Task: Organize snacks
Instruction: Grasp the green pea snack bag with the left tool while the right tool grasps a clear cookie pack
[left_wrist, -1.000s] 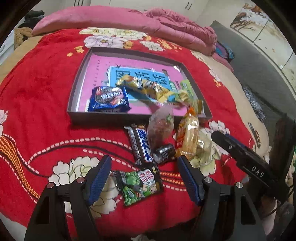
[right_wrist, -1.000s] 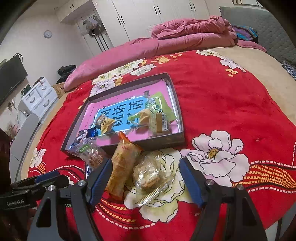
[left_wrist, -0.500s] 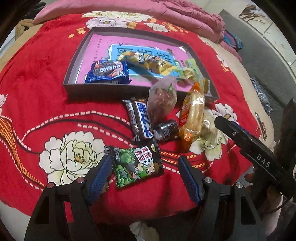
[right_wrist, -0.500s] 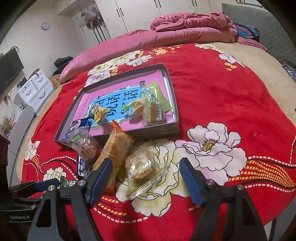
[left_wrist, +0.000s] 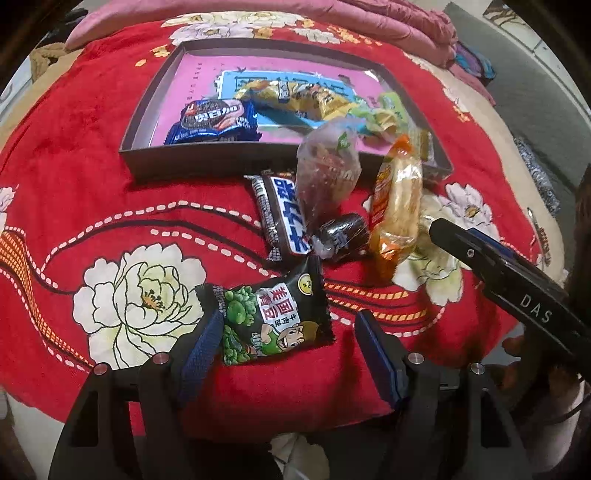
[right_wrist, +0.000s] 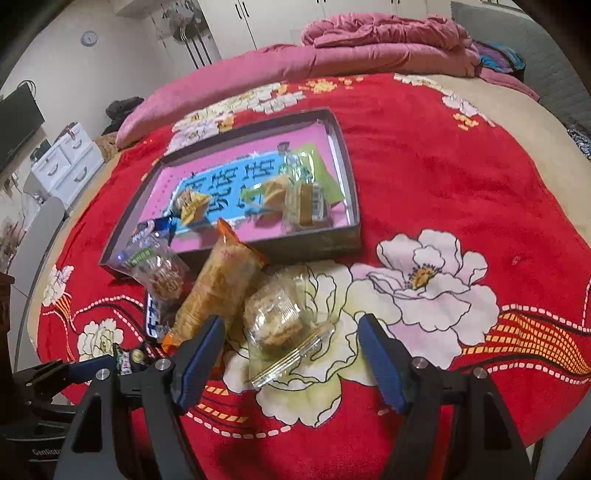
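A bed covered by a red floral blanket (left_wrist: 92, 192) fills both views. On it, in the upper centre of the left-wrist frame, lies a shallow dark tray (left_wrist: 207, 162) with a pink printed floor.

The task appears partly done. Inside the tray rest a blue cookie packet (left_wrist: 212, 120) at lower left, a long yellow wrapper (left_wrist: 295, 98) across the middle, and green-and-yellow packets (left_wrist: 384, 114) toward the right. In the right-wrist view a small wrapped cake (right_wrist: 306, 205) also sits near the tray's right wall.

Outside the tray, just below its near wall, six snacks remain on the blanket:
- a clear bag of reddish-brown pieces (left_wrist: 327, 177), its top leaning on the tray wall;
- an orange-ended bread packet (left_wrist: 397, 206) to its right;
- a clear plastic clamshell pastry (right_wrist: 284, 321), centre of the right-wrist frame;
- a black-and-green pea packet (left_wrist: 273, 321), lower centre of the left-wrist frame;
- a dark bar with blue lettering (left_wrist: 284, 218);
- a small dark wrapped sweet (left_wrist: 343, 234), its label too blurred to read.

The left gripper (left_wrist: 286, 343) has wide jaws straddling the pea packet; the left pad seems to overlap the packet's edge, though contact cannot be confirmed. The right gripper (right_wrist: 291, 350) has wide jaws set either side of the clamshell, gripping nothing.
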